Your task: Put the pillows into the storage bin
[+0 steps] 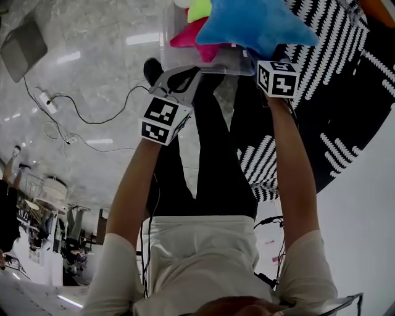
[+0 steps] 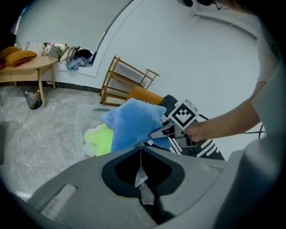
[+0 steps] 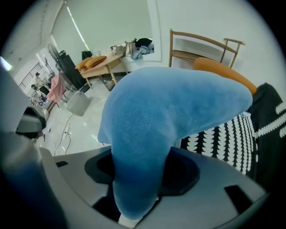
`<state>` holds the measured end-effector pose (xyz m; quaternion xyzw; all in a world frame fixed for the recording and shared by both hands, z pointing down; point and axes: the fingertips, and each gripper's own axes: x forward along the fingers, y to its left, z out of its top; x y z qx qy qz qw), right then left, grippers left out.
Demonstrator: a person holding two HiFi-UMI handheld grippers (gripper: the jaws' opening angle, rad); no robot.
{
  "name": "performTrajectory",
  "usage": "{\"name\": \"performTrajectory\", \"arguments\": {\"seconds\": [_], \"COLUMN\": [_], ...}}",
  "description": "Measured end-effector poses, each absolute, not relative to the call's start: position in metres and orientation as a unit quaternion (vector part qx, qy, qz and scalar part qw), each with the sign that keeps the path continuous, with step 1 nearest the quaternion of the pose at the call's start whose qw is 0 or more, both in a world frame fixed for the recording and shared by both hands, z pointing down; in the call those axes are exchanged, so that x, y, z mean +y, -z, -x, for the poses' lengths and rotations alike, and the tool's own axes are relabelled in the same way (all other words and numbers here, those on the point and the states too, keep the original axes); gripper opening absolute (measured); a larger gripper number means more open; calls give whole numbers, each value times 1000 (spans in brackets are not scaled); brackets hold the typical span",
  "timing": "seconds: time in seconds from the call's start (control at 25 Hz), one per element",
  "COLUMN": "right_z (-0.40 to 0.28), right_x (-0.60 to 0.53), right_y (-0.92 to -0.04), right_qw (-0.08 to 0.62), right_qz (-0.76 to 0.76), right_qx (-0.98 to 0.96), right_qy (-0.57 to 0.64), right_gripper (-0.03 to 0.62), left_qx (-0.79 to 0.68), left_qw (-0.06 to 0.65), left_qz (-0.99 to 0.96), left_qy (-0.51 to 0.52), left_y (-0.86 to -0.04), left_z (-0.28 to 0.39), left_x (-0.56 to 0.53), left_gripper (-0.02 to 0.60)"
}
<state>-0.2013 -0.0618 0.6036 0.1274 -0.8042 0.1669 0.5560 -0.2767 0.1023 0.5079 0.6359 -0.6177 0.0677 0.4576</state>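
Note:
My right gripper [image 1: 266,54] is shut on a blue star-shaped pillow [image 1: 253,24] and holds it over the clear storage bin [image 1: 213,66]. In the right gripper view, one arm of the blue pillow [image 3: 170,112] runs down between the jaws and fills most of the picture. A pink pillow [image 1: 188,38] and a lime green pillow [image 1: 199,9] lie in the bin. My left gripper [image 1: 179,79] hovers just left of the bin's near edge, shut with nothing in it. The left gripper view shows the blue pillow [image 2: 132,123], the green pillow [image 2: 100,138] and the right gripper [image 2: 161,131] ahead.
A black mat with white markings [image 1: 333,92] lies to the right of the bin. Cables and a power strip [image 1: 46,99] trail over the marble floor on the left. A wooden rack [image 2: 127,82], an orange cushion [image 2: 143,95] and a table [image 2: 27,67] stand beyond.

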Motion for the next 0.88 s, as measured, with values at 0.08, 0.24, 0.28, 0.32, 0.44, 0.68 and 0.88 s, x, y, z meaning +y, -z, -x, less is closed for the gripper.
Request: {"name": "performTrajectory", "arguments": {"seconds": [0.08, 0.24, 0.28, 0.32, 0.44, 0.68, 0.88], "right_z": [214, 232, 234, 234, 231, 230, 228], "right_x": [-49, -28, -25, -23, -18, -1, 15], "right_y": [-598, -586, -584, -582, -578, -564, -530], "right_qw": [552, 549, 550, 551, 555, 551, 541], "right_qz": [-115, -87, -84, -83, -85, -87, -86], "right_qx": [-813, -823, -823, -822, -820, -824, -830], "right_qy": [-146, -120, -118, -116, -111, -104, -105], "right_gripper": [335, 419, 426, 428, 430, 430, 430], "left_qx": [-622, -628, -630, -631, -631, -629, -625], "left_qw": [457, 455, 456, 457, 458, 452, 459], "left_qz": [-633, -627, -625, -623, -622, -629, -629], "left_qy": [-69, -72, -71, -70, -66, -67, -51], "left_y": [-503, -497, -496, -496, -494, -484, -455], "left_z": [286, 300, 302, 304, 307, 312, 313], "left_x": [116, 140, 144, 148, 159, 175, 183], "left_gripper": [18, 18, 18, 18, 18, 18, 18]}}
